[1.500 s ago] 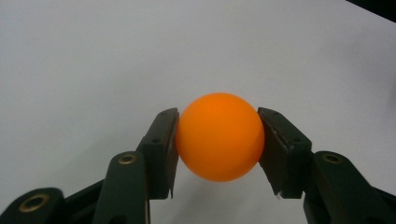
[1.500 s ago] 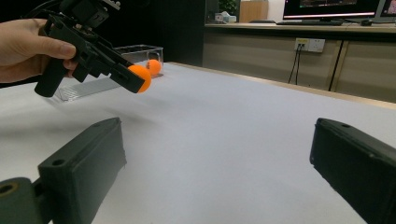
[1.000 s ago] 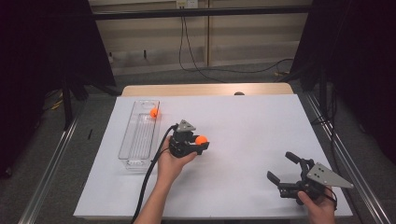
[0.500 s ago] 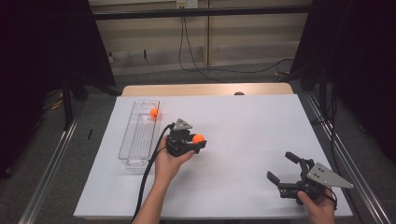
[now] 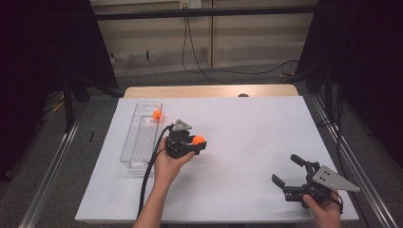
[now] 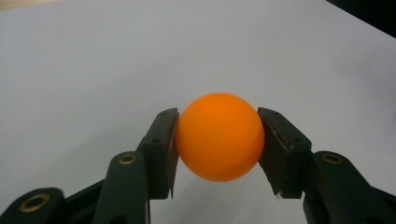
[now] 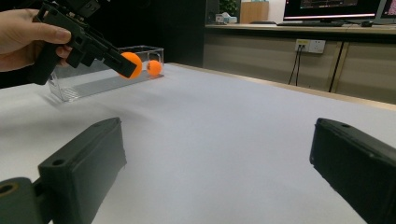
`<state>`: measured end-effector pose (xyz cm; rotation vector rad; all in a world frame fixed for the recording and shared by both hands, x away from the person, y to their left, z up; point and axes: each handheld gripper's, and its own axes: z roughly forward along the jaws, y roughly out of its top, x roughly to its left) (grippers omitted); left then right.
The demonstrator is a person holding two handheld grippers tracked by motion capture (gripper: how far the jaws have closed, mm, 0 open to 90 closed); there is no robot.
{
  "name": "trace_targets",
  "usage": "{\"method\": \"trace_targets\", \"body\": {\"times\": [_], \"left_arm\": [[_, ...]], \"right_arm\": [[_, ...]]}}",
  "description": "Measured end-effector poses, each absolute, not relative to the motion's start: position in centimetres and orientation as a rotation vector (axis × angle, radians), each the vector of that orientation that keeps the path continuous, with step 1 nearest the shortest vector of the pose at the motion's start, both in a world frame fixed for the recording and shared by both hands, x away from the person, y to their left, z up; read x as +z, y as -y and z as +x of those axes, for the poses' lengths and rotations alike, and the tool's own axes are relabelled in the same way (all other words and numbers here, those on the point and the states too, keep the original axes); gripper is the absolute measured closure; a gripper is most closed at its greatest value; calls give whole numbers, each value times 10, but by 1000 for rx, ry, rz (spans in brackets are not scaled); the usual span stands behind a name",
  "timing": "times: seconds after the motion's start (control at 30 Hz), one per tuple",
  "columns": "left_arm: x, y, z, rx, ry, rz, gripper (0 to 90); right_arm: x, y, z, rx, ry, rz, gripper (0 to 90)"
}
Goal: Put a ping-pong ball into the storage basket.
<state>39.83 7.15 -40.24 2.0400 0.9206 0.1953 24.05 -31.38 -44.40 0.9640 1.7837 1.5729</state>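
Orange ball (image 6: 219, 136), count two: one is clamped between the jaws of the left gripper (image 5: 196, 142), held above the white table (image 5: 247, 128) just right of the clear tray (image 5: 141, 137); the second ball (image 5: 156, 114) lies inside that tray at its far end. Largest item is the table, one, its white sheet covering all but a wooden strip at the far edge. Clear tray, one, long and narrow, on the table's left part; its near end is partly hidden behind the left hand (image 5: 168, 164) and the gripper cable. Grippers, two. The right gripper (image 5: 291, 172) sits well to the right of the tray near the table's near edge, jaws spread wide with nothing between them. The right hand (image 5: 325, 211) is cut off by the frame's lower edge. In the right gripper view the tray's inner ribbing is hard to make out.
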Motion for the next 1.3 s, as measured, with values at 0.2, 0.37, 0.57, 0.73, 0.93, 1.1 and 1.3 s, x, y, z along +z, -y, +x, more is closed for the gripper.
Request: {"method": "trace_targets", "body": {"times": [0.2,0.37,0.57,0.73,0.93,1.1,1.3], "left_arm": [[-400,-76,398,199,-937,2023,508],[-399,-79,399,203,-938,2020,508],[-397,-83,400,207,-948,2013,508],[-397,-84,400,213,-959,2009,508],[-395,-87,400,222,-964,2001,508],[-394,-91,401,230,-974,1994,509],[-395,-93,402,235,-982,2005,509]], "right_arm": [[-444,314,240,1573,-1784,964,28],[-444,314,240,1573,-1785,962,28],[-444,314,240,1573,-1785,963,28],[-444,314,240,1573,-1785,961,28],[-444,313,240,1573,-1785,961,28],[-444,313,240,1573,-1785,960,28],[-444,314,240,1576,-1783,959,28]]}}
